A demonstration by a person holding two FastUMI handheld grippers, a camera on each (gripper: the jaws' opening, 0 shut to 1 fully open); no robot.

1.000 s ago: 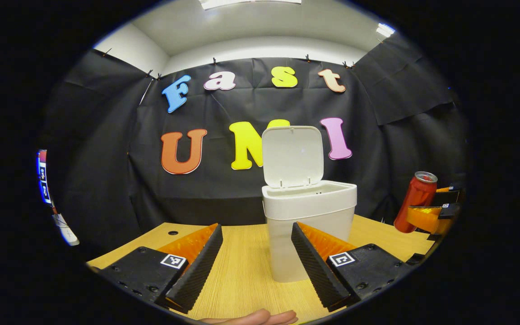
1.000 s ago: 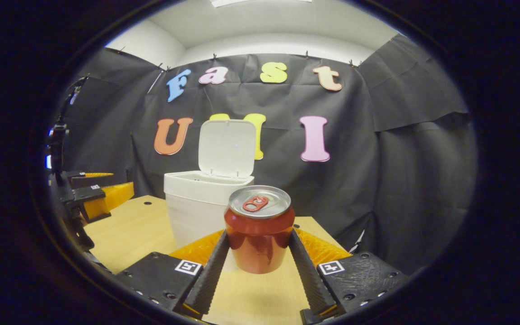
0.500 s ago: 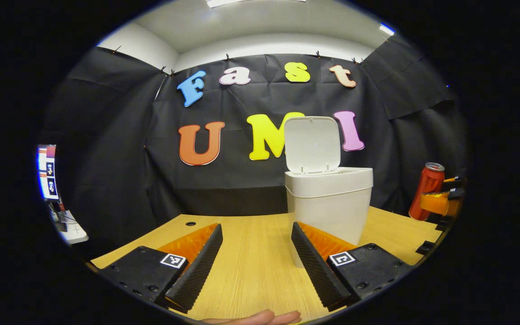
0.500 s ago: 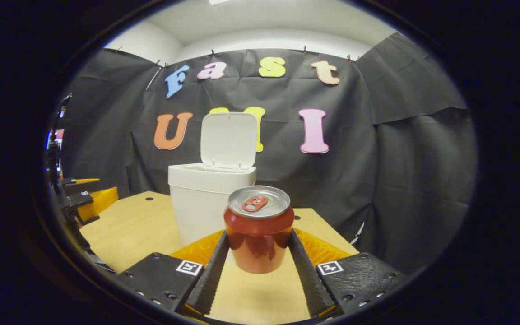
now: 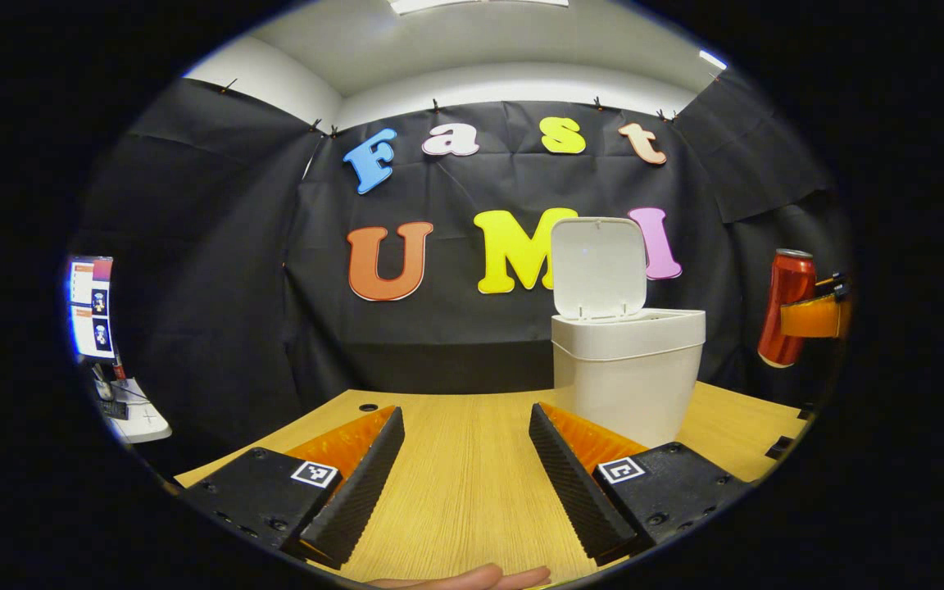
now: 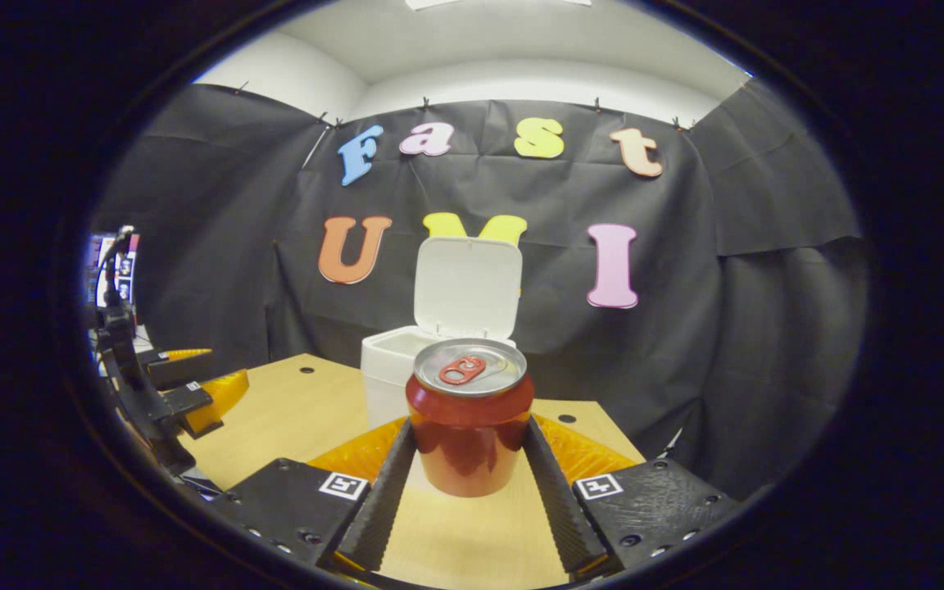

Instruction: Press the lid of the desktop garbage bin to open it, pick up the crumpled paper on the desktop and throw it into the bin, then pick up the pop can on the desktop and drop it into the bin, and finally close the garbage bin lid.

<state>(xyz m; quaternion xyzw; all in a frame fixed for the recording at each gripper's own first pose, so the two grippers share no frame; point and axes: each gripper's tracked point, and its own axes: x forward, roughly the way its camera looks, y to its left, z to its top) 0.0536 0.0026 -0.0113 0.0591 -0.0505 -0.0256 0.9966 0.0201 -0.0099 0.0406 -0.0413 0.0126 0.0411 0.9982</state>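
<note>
Right gripper [image 6: 469,459]: closed on the pop can [image 6: 469,418], one finger pressed against each side of the can's lower body. The can sits right between the fingers, held up clear of the table [image 6: 292,418].

Left gripper [image 5: 462,471]: fingers spread wide with nothing between them, low over the wooden table. A fingertip [image 5: 472,578] of the person's hand shows just below it.

Garbage bin [image 6: 394,373]: white, directly ahead of the right gripper and partly hidden behind the can. From the left gripper it stands ahead and to the right.

Lid [image 6: 468,287]: standing upright at the back of the bin, so the mouth is open. It rises above the can top as seen along the right gripper's fingers.

Crumpled paper: not on the visible table; I judge it is already in the bin, though the inside cannot be seen.

Step in hand: carrying the can to the bin, as I judge it.

Doing it well: keep the squeeze steady, raise the can above the rim, and bring it forward until it is over the opening but short of the raised lid. Only then part the fingers. Bumping the lid could knock it shut.

Can's long axis: vertical, roughly square to the fingers.

Can's direction: silver top with its pull tab faces up, the base down.
</note>
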